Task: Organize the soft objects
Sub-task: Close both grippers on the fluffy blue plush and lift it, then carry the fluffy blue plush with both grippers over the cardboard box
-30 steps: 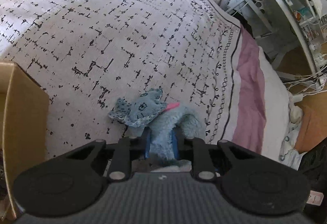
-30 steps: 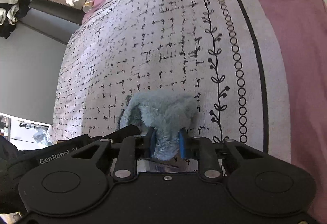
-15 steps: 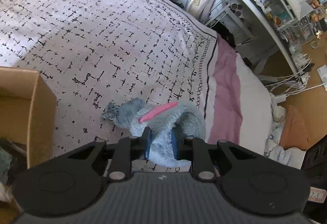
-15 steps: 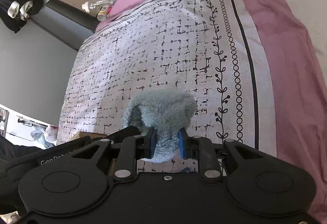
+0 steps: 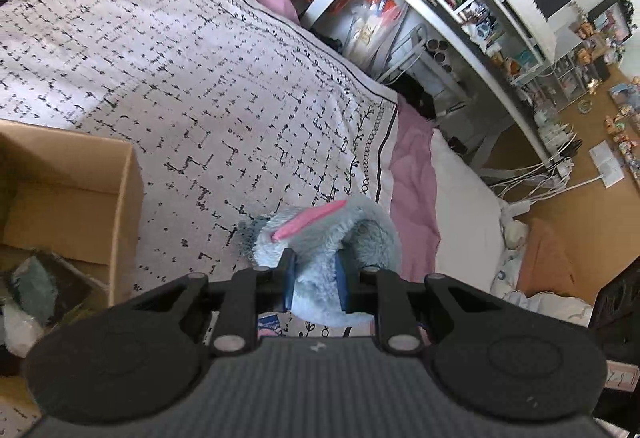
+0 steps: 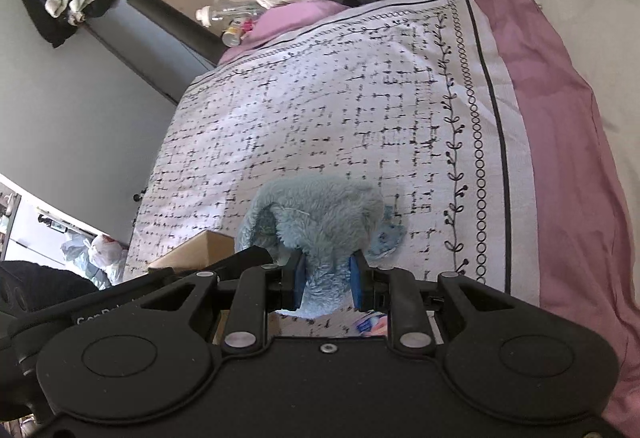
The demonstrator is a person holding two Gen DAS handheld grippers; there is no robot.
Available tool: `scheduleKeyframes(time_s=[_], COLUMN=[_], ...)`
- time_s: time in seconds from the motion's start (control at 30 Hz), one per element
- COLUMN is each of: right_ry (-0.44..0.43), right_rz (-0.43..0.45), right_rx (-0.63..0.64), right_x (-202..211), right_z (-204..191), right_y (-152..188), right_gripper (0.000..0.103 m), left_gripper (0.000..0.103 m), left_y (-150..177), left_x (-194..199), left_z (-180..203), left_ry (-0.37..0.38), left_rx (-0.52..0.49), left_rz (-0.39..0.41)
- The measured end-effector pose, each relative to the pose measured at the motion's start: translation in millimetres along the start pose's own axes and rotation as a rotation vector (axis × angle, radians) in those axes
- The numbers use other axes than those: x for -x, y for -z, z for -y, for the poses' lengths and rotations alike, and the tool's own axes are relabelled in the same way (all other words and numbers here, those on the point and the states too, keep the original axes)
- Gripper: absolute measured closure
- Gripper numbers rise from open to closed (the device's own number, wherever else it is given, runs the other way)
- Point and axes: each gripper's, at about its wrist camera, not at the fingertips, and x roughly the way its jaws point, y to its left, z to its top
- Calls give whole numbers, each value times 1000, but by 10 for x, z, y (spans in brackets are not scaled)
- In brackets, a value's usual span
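While both grippers (image 5: 314, 284) (image 6: 326, 284) clamp the plush toy (image 5: 320, 238), you've the cardboard box (image 5: 80, 190) just left, nearer L hand.

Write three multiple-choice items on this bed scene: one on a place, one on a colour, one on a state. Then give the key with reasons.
1. In the left wrist view, where is the cardboard box relative to the blue plush toy?
A. To its left
B. To its right
C. Directly beneath it

2. What colour is the strip on the plush toy?
A. Green
B. Pink
C. Yellow

3. How does the left gripper stand?
A. Wide open over the blanket
B. Shut on the plush toy
C. Shut on the box's flap

Key:
1 A, the box sits on the patterned blanket at the left edge of that view.
2 B, a pink strip runs along the blue fur.
3 B, its blue pads press the fur from both sides; the right gripper pinches the same toy.
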Motion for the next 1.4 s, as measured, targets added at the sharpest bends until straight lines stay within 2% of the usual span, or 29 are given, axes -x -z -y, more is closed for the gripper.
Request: scheduleKeyframes(time_s=[0.73, 1.4], right_ry=[-23, -61], right_rz=[33, -9], right_rx=[104, 167], right_x=[158, -255], right_z=[-839, -1542], right_y=[391, 557], right_gripper=[81, 81], left_gripper=[83, 83], left_y=[52, -155], left_x=[828, 1164], left_z=[-547, -1267], left_ry=[22, -21], left_rx=[37, 104], left_rz=[90, 131])
